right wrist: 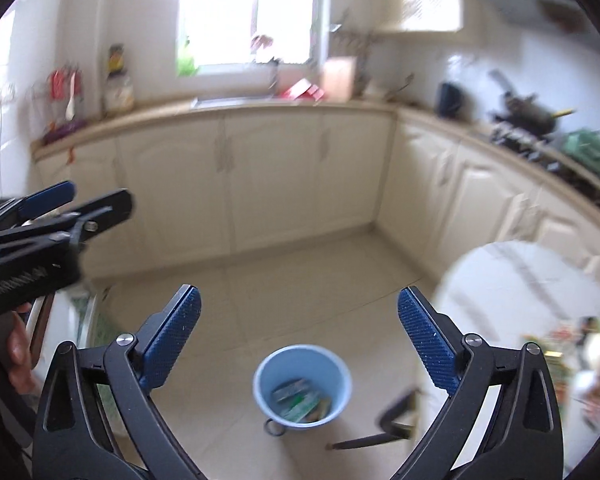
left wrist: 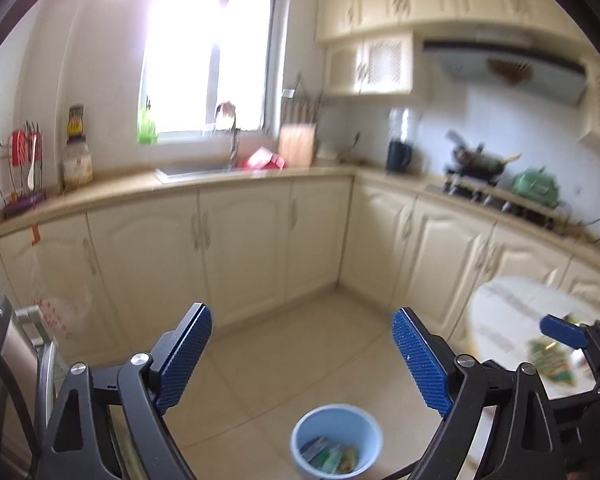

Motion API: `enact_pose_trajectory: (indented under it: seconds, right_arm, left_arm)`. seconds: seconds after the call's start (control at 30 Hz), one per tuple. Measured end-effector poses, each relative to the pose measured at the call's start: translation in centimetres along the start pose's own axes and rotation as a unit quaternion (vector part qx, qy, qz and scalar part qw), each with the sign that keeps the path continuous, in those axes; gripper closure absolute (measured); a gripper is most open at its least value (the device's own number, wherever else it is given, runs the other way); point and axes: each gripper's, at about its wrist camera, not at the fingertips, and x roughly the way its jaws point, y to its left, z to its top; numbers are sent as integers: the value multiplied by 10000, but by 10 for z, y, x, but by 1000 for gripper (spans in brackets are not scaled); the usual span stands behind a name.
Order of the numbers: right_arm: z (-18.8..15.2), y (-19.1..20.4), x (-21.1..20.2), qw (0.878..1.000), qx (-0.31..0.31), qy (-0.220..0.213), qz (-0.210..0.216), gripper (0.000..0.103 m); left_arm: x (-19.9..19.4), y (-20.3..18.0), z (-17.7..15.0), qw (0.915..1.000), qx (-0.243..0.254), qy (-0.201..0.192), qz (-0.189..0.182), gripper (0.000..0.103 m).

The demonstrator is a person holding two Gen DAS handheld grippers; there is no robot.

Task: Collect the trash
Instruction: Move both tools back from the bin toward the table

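Below, the blue bin (right wrist: 302, 384) holds wrappers beside a round table (right wrist: 512, 280).

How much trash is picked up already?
Some is done: wrappers lie in the blue bin on the floor. Nothing is in hand: the left gripper and right gripper are both open and empty. More wrappers wait on the round table.

counter: knife block (left wrist: 297, 145) | stove: wok (left wrist: 478, 159) | green kettle (left wrist: 537, 188)
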Motion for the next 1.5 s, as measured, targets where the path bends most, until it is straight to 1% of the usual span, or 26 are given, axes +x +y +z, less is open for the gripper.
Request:
enact_pose_trajectory:
  seconds: [0.07,0.1,0.2,0.27,0.37,0.47,0.53,0.57,0.6,0.67,0.7,0.8,0.83,0.9,1.0,1.1,1.2,1.23,1.3,1.37,1.43,1.5]
  right_arm:
    - [2,-16,-41,9991,125,-228,-347,2]
    - [4,-25,-59,9983,208,-328,-425,0]
    - [1,-49,-121,9939,487,-676,-728,0]
    - [-1,-64,-158,9900,628,-874,-915,0]
    - [-5,-83,-209,9836,790,-1197,-1094,0]
    - [-9,-96,-262,9739,908,-1567,-1370,0]
    - [-14,-102,-290,9679,952,-1755,-1529,0]
    - [-16,-107,-302,9644,968,-1848,-1624,0]
    - [-17,-115,-312,9620,971,-1900,-1703,0]
    - [-24,-118,-330,9560,972,-1991,-1922,0]
    - [-26,-119,-335,9539,967,-2012,-2008,0]
    - [-34,-128,-354,9489,1007,-2043,-2186,0]
    - [-35,-132,-356,9481,1038,-2025,-2219,0]
    - [-39,-139,-358,9468,1095,-1982,-2288,0]
    - [-47,-154,-361,9444,1187,-1912,-2397,0]
    - [-54,-172,-357,9431,1347,-1772,-2472,0]
    - [-66,-193,-346,9419,1520,-1523,-2581,0]
    - [-70,-200,-341,9420,1587,-1430,-2588,0]
    - [-82,-216,-328,9408,1753,-1183,-2649,0]
    - [-99,-232,-315,9380,1958,-926,-2705,0]
    - [-117,-248,-305,9373,2107,-716,-2684,0]
    - [-135,-261,-293,9344,2234,-467,-2734,0]
  left_arm:
    - [-33,-19,1,9996,-4,-261,-133,8]
    - [-47,-27,2,9991,5,-372,-220,8]
    - [-94,-55,-5,9963,120,-699,-486,4]
    - [-122,-78,-10,9933,204,-909,-684,4]
    - [-159,-106,-18,9876,369,-1264,-857,3]
    - [-194,-117,-49,9809,511,-1490,-1138,1]
    - [-217,-109,-69,9768,504,-1686,-1222,1]
    - [-227,-93,-82,9750,486,-1763,-1263,1]
    - [-233,-88,-91,9734,484,-1798,-1338,1]
    - [-238,-88,-103,9710,490,-1765,-1538,1]
    - [-237,-77,-110,9702,494,-1758,-1594,1]
    - [-238,-67,-121,9689,597,-1718,-1677,1]
    - [-236,-60,-119,9688,619,-1707,-1685,1]
    - [-239,-57,-119,9683,661,-1664,-1741,1]
    - [-235,-61,-107,9684,708,-1561,-1809,1]
    - [-221,-77,-93,9699,813,-1339,-1866,1]
    - [-198,-98,-85,9713,903,-917,-2000,1]
    - [-188,-111,-75,9704,930,-755,-2098,1]
    - [-171,-136,-74,9660,1034,-331,-2348,1]
    - [-154,-160,-85,9600,1162,122,-2545,1]
    - [-139,-183,-95,9530,1292,508,-2694,1]
    - [-125,-205,-104,9464,1423,888,-2760,1]
